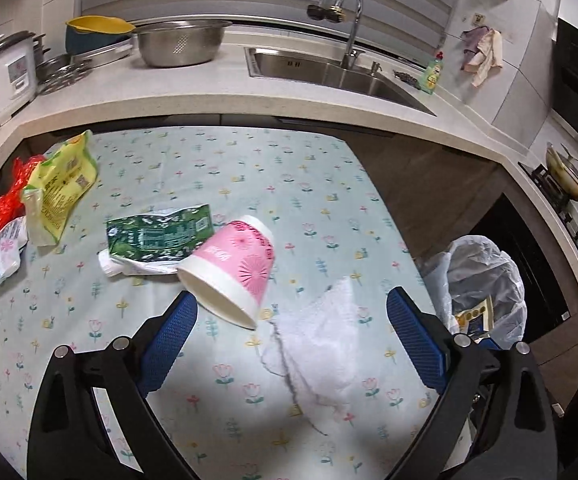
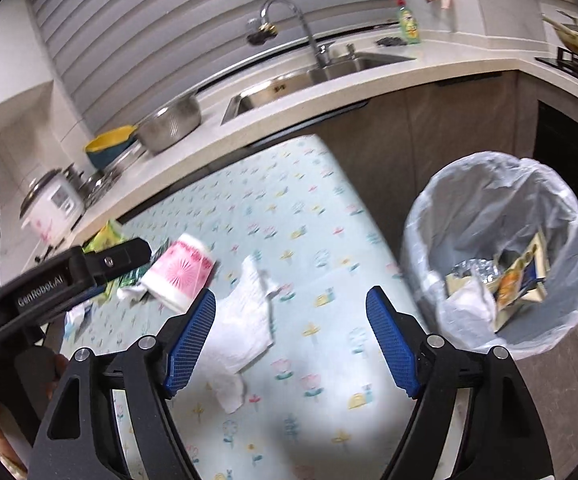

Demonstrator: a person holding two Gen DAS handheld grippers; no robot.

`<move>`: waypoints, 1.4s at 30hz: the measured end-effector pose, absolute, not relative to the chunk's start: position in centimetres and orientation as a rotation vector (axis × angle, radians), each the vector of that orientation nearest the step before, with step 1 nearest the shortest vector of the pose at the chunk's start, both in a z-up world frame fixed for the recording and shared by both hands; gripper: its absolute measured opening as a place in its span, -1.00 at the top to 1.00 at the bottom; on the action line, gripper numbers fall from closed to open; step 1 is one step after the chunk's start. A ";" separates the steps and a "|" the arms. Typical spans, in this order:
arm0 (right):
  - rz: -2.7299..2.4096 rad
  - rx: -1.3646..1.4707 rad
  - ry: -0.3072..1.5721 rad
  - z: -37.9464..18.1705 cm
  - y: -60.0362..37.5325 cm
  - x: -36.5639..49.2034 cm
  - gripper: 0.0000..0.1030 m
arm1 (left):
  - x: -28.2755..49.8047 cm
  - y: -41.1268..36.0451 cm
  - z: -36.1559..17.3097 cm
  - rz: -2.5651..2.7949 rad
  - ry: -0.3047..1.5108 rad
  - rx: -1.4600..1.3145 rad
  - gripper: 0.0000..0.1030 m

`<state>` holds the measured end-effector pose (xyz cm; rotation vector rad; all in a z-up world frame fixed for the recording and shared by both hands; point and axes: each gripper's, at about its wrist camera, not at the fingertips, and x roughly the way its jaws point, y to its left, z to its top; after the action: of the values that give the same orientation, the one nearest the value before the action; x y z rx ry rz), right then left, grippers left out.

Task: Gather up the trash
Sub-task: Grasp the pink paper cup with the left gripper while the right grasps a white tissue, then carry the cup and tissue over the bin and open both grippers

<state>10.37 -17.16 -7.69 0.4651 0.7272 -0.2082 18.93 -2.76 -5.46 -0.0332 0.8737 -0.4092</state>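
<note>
A pink and white paper cup (image 1: 229, 270) lies on its side on the flowered tablecloth (image 1: 249, 168); it also shows in the right wrist view (image 2: 179, 272). A crumpled white tissue (image 1: 321, 344) lies beside it, also in the right wrist view (image 2: 245, 320). A green wrapper (image 1: 157, 236), a yellow-green bag (image 1: 61, 188), a red bag (image 1: 9, 196) and a white packet (image 1: 3, 254) lie further left. My left gripper (image 1: 289, 308) is open, just short of the cup and tissue. My right gripper (image 2: 289, 308) is open above the table's right edge, beside a lined bin (image 2: 497, 256) holding trash.
The bin also shows in the left wrist view (image 1: 485, 292), off the table's right edge. Behind the table runs a counter with a sink (image 1: 329, 72), steel bowl (image 1: 179, 42), rice cooker (image 1: 1, 76) and soap bottle (image 1: 433, 72). A stove with a pan (image 1: 567, 176) is at right.
</note>
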 end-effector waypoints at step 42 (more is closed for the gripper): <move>-0.140 0.349 0.898 -14.2 -12.0 17.4 0.53 | 25.1 -0.6 -12.3 -0.432 1.006 -0.088 -0.08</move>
<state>17.40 -11.99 -14.21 0.3492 0.8976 -0.1395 25.10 -0.57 -12.32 -0.0880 1.0061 -0.4316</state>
